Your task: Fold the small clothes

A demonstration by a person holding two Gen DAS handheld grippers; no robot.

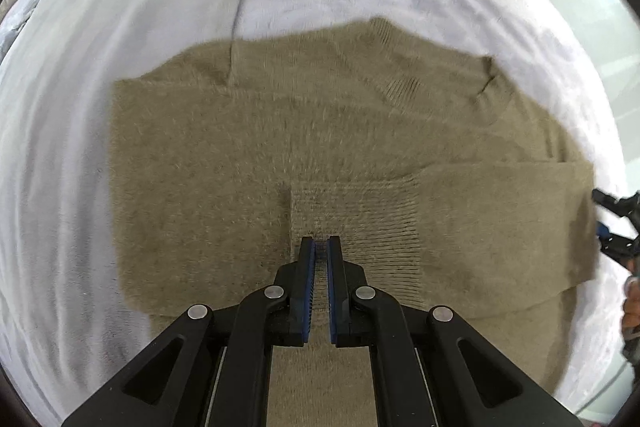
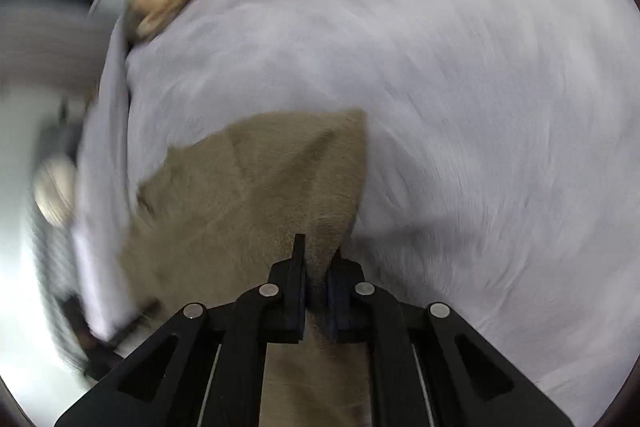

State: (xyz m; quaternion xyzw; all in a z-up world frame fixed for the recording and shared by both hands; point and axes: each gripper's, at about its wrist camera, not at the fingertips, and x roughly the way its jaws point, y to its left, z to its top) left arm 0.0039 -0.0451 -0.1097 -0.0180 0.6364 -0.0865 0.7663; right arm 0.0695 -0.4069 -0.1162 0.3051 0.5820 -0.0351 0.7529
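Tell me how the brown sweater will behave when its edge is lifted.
The sweater will likely drape and sag: it is a soft fuzzy knit lying in limp folds. Probably light, since the right tongs hold a pinched fold of it. It may drag on the plush blanket rather than slide.

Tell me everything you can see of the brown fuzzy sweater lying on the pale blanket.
The brown fuzzy knit sweater lies spread mostly flat on the pale lavender blanket, a sleeve folded across its body with the ribbed cuff near the shut left gripper. The right gripper is shut on its edge, pinching up a fold there. The fabric looks soft and hairy.
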